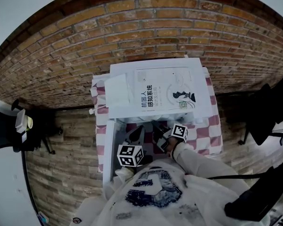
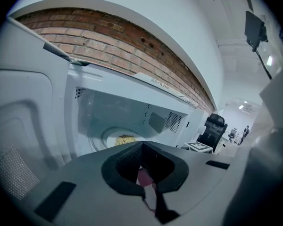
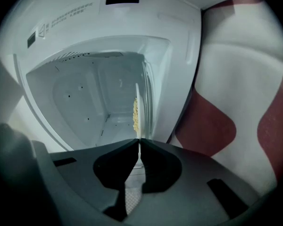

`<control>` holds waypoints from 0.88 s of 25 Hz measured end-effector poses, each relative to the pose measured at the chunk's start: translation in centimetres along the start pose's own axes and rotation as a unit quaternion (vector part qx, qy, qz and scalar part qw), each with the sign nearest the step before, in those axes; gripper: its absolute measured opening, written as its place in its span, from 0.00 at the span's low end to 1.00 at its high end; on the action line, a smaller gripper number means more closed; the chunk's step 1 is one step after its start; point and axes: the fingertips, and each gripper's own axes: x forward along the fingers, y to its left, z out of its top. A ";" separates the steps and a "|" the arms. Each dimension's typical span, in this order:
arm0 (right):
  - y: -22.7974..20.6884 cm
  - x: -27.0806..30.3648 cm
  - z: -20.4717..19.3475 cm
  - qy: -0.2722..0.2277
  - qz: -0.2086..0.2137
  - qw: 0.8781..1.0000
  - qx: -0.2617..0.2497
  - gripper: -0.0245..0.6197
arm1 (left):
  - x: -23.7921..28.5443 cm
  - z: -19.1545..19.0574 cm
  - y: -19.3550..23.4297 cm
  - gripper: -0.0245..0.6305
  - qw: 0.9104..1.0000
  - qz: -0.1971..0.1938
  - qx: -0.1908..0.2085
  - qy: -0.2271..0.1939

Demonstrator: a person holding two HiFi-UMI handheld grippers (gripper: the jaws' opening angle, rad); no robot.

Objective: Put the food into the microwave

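Right tool [image 3: 138,144] pinches the thin plate [image 3: 137,105] by its rim, inside the white microwave [image 3: 85,93].
Left tool [image 2: 142,144] is closed, empty; its view shows the plate round, with lumpy yellow food [image 2: 126,139].

L gripper [image 2: 142,143] jaws closed, R gripper [image 3: 138,141] jaws pinching plate [image 3: 137,98].

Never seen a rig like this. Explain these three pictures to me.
There is no robot here: a person holds a two-jaw gripper in each hand. The head view looks down from the person's head onto a white microwave, door open, on a checked tablecloth, with a booklet on top. The other two pictures come from cameras riding on the grippers. The left gripper is shut and empty, pointing into the oven. The right gripper, turned sideways, pinches the rim of a plate carrying yellowish food inside the oven.
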 end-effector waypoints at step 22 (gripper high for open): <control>0.4 0.4 -0.4 0.020 -0.009 1.000 -0.008 0.08 | 0.1 -0.6 0.1 0.05 1.000 0.005 -0.006 0.006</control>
